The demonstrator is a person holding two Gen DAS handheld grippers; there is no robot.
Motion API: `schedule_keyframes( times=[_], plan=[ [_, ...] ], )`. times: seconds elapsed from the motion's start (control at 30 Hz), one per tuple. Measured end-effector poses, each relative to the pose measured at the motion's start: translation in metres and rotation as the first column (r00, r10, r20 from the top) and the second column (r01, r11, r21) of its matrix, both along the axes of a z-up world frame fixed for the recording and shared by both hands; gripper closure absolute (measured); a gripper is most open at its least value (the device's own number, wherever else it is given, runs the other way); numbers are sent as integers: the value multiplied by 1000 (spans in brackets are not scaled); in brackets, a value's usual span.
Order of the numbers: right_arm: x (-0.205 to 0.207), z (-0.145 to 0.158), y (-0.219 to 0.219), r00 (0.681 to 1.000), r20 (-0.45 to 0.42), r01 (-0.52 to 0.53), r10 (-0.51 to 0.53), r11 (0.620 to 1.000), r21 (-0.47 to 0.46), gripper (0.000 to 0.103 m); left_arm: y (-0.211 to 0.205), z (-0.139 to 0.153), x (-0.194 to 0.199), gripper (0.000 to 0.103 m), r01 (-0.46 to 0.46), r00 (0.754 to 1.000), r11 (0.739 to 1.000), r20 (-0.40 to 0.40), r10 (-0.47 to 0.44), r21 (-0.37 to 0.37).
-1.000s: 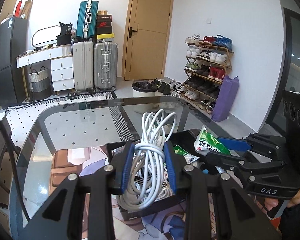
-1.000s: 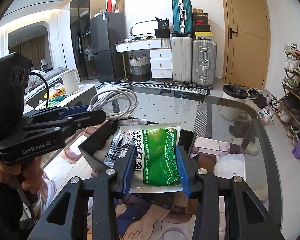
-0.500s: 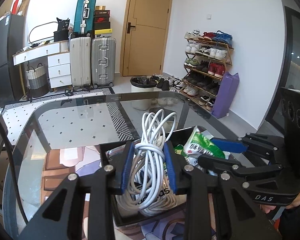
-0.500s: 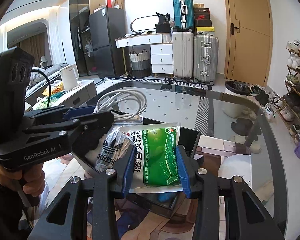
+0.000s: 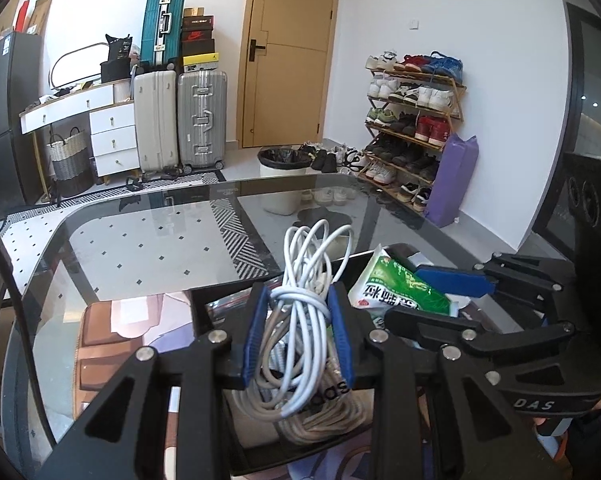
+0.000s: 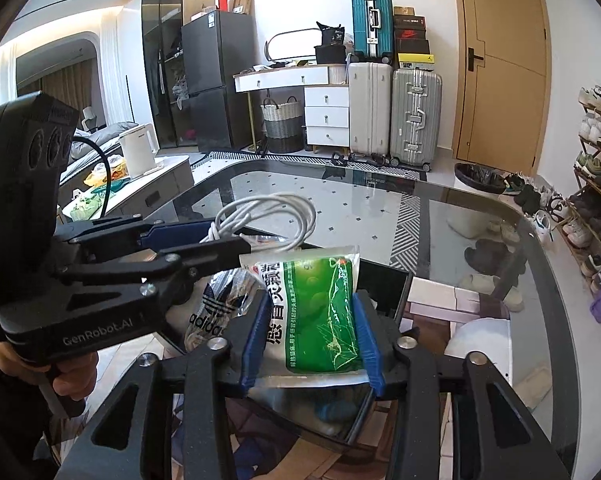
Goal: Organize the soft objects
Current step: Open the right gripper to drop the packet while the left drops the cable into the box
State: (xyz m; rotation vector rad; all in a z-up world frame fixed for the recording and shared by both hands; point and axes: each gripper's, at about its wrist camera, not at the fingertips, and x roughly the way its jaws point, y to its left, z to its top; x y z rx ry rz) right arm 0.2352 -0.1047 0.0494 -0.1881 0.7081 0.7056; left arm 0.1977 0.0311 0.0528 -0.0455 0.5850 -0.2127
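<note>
- Gripping a coiled white cable bundle (image 5: 300, 320) tight, the left gripper (image 5: 298, 332) holds it over the black rectangular tray (image 5: 228, 300), ready to drop in.
- Easing apart just now, the right gripper (image 6: 312, 336) has the green-and-white foil packet (image 6: 320, 312) between its pads above the same tray, apparently to release it.

room's really bright with soft even light, white walls (image 5: 440, 8) nearly blown out, and a lit strip along the ceiling edge (image 6: 60, 12) at the far left of the right view. the glass table (image 5: 148, 248) throws back pale reflections and sheen. heavy fisheye bending toward the edges, black vignette in the corners, and the door (image 6: 504, 64) bows, but everything's pretty sharp.
</note>
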Motion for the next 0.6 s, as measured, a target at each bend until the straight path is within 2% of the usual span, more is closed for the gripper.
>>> schedule_keyframes(
  times=[0.1, 0.17, 0.2, 0.3, 0.4, 0.47, 0.5, 0.53, 0.6],
  plan=[
    [-1, -1, 1, 1000, 14, 8, -8, 1000, -13, 50, 3, -2, -1, 69, -15, 1000, 1000, 1, 15, 22],
    [-3, -1, 0, 1000, 22, 13, -12, 1000, -25, 46, 4, -2, -4, 55, -23, 1000, 999, -1, 24, 34],
    [-5, -1, -2, 1000, 27, 15, -14, 1000, -27, 39, 4, -1, -6, 45, -22, 1000, 999, -5, 22, 33],
    [-11, 3, -9, 999, 46, 15, -15, 1000, -11, 23, 5, 2, -15, 45, -5, 1000, 999, -1, 5, 42],
    [-17, 6, -18, 998, 60, 29, -29, 1000, -3, 13, 3, 5, -25, 43, -8, 1000, 997, 5, 8, 71],
    [-20, 7, -24, 997, 64, 39, -40, 999, 9, 6, 5, 6, -33, 31, -11, 1000, 997, 4, 11, 73],
    [-22, 8, -26, 997, 65, 43, -44, 999, 17, 2, 6, 7, -37, 15, -18, 1000, 997, 8, 17, 74],
    [-24, 9, -29, 997, 65, 44, -45, 999, 22, 1, 7, 9, -43, 6, -31, 999, 997, 19, 30, 73],
    [-28, 9, -31, 997, 63, 38, -40, 999, 30, 1, 9, 11, -53, 4, -42, 998, 997, 39, 40, 69]
  ],
)
